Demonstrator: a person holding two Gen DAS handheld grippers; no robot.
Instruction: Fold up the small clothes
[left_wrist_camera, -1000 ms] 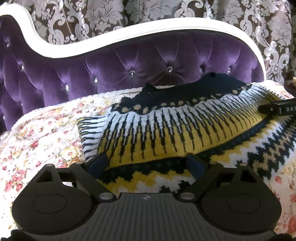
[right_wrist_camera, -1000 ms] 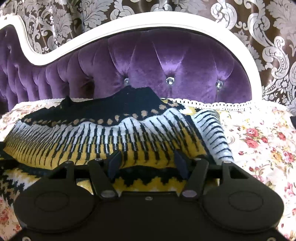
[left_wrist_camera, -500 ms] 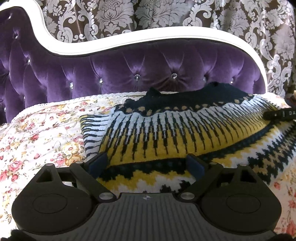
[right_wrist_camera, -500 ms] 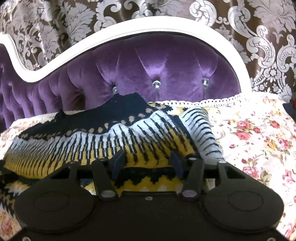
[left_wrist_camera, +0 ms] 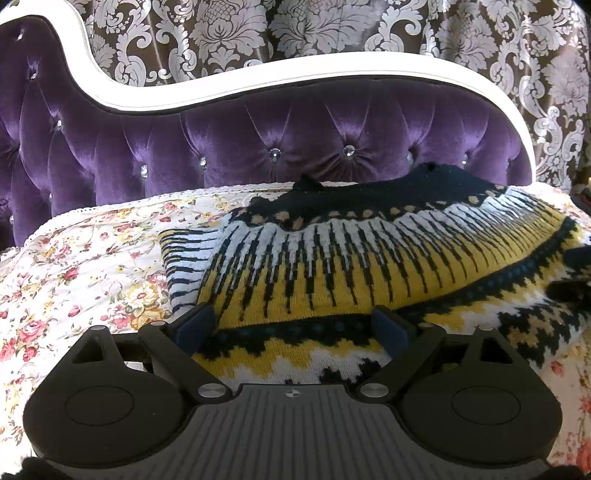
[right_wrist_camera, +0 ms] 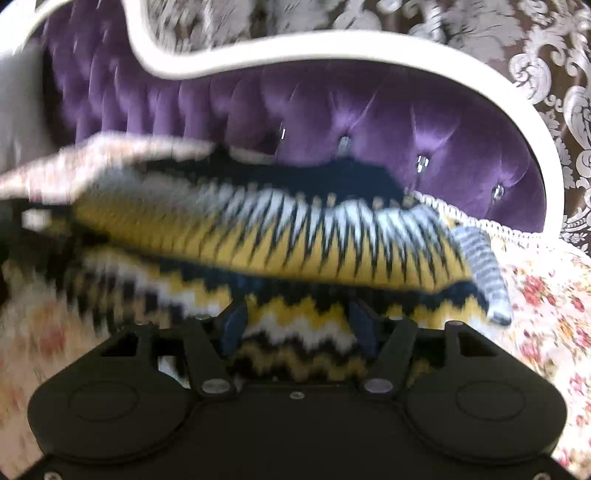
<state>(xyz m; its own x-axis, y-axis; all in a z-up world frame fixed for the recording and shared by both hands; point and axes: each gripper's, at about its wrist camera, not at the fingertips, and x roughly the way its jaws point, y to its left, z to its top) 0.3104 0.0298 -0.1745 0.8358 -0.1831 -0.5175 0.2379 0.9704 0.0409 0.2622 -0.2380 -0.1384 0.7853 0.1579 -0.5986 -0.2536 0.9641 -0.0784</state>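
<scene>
Since the earlier frames, the right tongs had swung: their view was motion-blurred and tilted, and the other tongs' black tip had left the right edge of the left view. One knitted sweater lay on the floral bedspread, folded over itself, navy at the neck, then white and yellow stripes, zigzag bands nearest the cameras. One striped sleeve hung off its right side. Left tongs sat low at the near hem, jaws spread wide, fabric between them but not pinched. Right tongs likewise spread, less widely, over the zigzag band. Behind stood one tufted purple headboard with white trim and damask wallpaper.
</scene>
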